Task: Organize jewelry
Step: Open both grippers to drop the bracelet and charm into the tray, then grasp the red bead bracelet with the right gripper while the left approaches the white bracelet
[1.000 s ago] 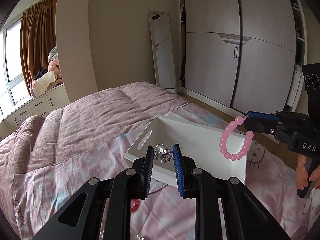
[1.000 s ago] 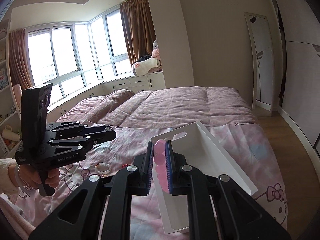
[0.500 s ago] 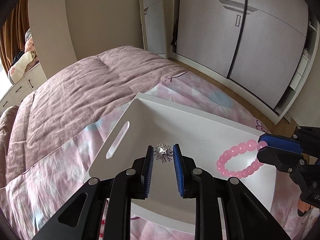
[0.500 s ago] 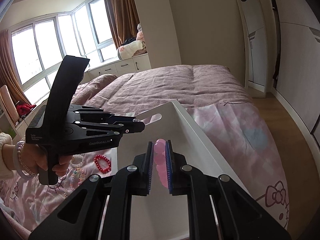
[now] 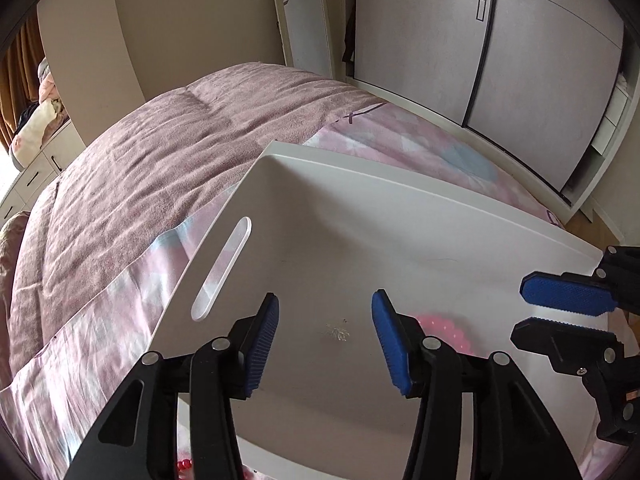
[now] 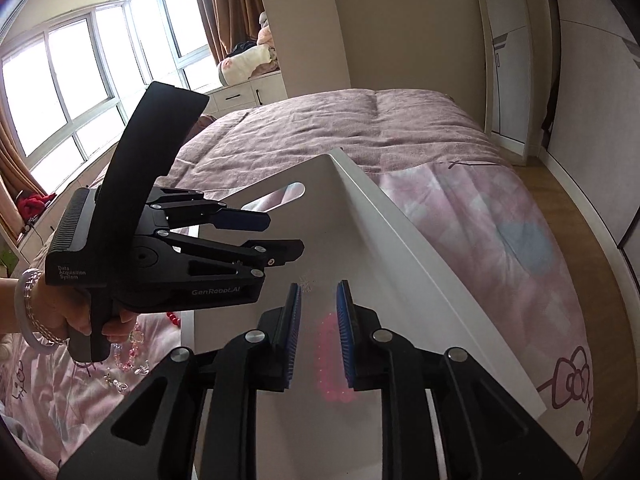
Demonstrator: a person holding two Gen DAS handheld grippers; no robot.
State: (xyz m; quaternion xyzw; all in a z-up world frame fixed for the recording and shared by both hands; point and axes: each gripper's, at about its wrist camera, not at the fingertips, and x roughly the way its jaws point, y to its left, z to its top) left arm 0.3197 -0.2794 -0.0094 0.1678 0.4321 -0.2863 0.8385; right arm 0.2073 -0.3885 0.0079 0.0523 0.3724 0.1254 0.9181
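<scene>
Left wrist view puts the white tray (image 5: 400, 232) across the middle of my frame, resting on the bed, its slotted handle (image 5: 222, 268) on the left wall. Two pieces lie on its floor: the silver brooch (image 5: 338, 331) lower centre, between my left gripper's (image 5: 325, 344) fingers but touching neither, and the pink bead bracelet (image 5: 444, 330) just to the right of it, partly hidden behind my right finger pad. My left jaws are spread wide and hold nothing. At the right edge I see my right gripper (image 5: 560, 316), its blue pads parted and nothing between them.

From the right wrist view, the bracelet (image 6: 330, 356) lies flat on the tray (image 6: 400, 240) floor low in the frame, under the gap of my released right gripper (image 6: 318, 334); the brooch (image 6: 306, 282) sits just above it. The left gripper (image 6: 276, 236) reaches in from the left, jaws apart, held by a hand (image 6: 86, 316) wearing bangles.

Under that hand, off the tray, a red bead bracelet (image 6: 173, 317) and clear bead pieces (image 6: 130, 354) lie on the pink cartoon-print sheet (image 6: 500, 248). A mauve blanket (image 6: 340, 128) covers the far half of the bed. Windows (image 6: 72, 84) with brown curtains fill the upper left; grey wardrobe doors (image 5: 500, 60) fill the left view's upper right.
</scene>
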